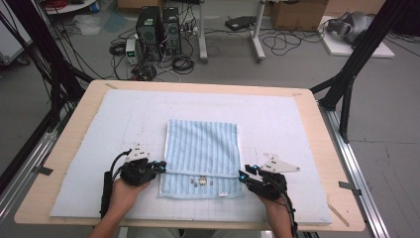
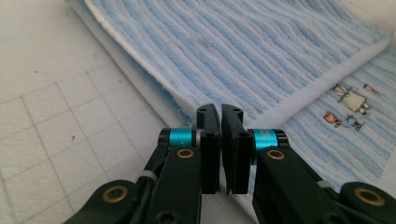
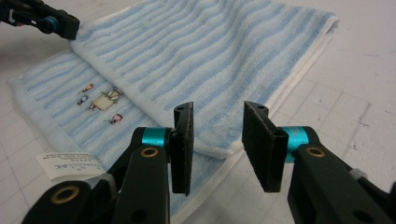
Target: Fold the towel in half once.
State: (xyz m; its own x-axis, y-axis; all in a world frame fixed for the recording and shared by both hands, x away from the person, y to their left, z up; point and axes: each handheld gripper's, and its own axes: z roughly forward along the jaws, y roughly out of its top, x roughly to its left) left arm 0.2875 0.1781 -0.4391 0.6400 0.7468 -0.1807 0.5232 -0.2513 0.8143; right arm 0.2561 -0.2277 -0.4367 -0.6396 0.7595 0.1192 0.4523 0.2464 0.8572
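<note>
Blue-and-white striped towel (image 1: 203, 153) lies flat on the pale gridded mat (image 1: 277, 119) covering the wooden worktop (image 1: 74, 134), roughly centre, near the person's edge. It is folded: the upper layer's white hemmed edge runs across just above a strip of lower layer left showing at the near side. That strip carries small embroidered figures (image 1: 200, 183), seen closer in the left gripper view (image 2: 348, 95) and the right gripper view (image 3: 105, 100); too small to tell what they are. A white care label (image 3: 65, 167) sticks out at the towel's near corner in the right gripper view, with slanted printed script on it, not readable. No brand legible anywhere.

Left gripper (image 1: 162, 166) sits at the towel's left edge, right at the fold hem, held in the left hand (image 1: 124, 193). Its jaws are pressed together, only a thin slit between them, nothing visibly pinched; the towel edge lies just beyond the tips in the left gripper view (image 2: 220, 114).

Right gripper (image 1: 243, 173) sits at the towel's right edge, held in the right hand (image 1: 275, 206). Its jaws are spread apart, with the white hem corner lying between and below them in the right gripper view (image 3: 217, 122); pads not pressing on it.

Behind the worktop: two black computer towers (image 1: 158, 32), cables on the floor, cardboard boxes (image 1: 297, 14).
</note>
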